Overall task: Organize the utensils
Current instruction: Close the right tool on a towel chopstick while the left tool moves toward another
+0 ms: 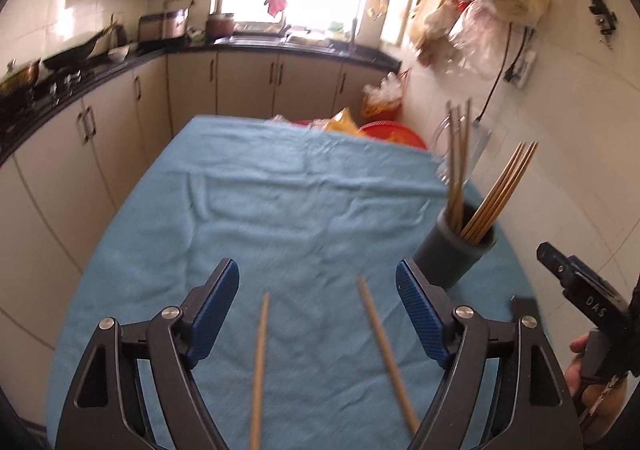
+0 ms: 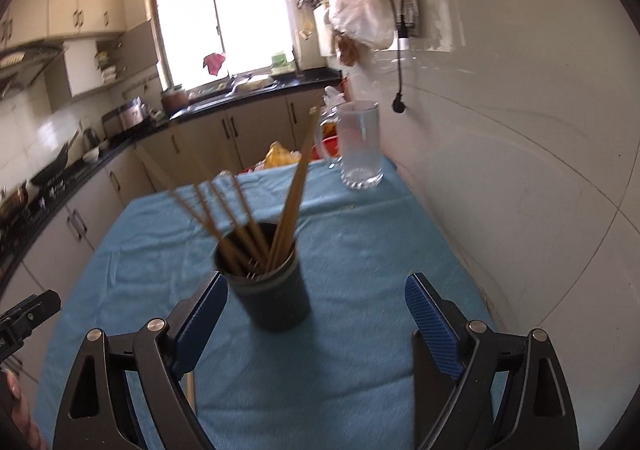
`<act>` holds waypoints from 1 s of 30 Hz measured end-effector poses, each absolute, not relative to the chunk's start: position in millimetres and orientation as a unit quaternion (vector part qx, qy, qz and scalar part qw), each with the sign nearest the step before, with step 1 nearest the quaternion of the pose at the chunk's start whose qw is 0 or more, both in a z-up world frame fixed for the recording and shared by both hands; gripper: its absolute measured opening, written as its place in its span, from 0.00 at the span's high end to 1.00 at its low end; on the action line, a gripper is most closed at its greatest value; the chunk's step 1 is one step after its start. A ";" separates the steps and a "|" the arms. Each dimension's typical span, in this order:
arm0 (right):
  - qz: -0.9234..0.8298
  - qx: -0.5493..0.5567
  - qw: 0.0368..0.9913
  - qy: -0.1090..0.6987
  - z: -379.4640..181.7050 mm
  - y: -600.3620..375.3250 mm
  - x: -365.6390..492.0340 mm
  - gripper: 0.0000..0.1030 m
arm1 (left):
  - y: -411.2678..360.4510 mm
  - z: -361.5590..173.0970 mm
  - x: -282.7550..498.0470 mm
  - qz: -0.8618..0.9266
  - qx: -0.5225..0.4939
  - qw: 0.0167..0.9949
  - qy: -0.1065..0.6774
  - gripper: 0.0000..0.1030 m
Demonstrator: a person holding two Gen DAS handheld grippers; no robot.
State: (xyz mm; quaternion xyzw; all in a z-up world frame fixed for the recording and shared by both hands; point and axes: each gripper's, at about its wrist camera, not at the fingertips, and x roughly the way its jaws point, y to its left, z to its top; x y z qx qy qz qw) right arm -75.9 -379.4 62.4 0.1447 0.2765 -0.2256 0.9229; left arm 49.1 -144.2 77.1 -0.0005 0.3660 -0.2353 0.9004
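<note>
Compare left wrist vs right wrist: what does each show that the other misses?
Left wrist only: two loose chopsticks on the blue cloth between the open left gripper fingers, not gripped.
Right wrist only: a clear view of the empty glass mug standing at the table's far right corner, and the open right gripper just short of the holder.
Both: the dark holder with chopsticks standing in it, the cloth, and the kitchen counter with the window behind.
</note>
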 end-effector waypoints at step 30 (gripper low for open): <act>-0.014 0.198 0.879 0.433 -15.1 -302.7 -10.9 0.61 | -46.7 -37.1 54.9 -0.173 -0.018 0.874 0.453 0.23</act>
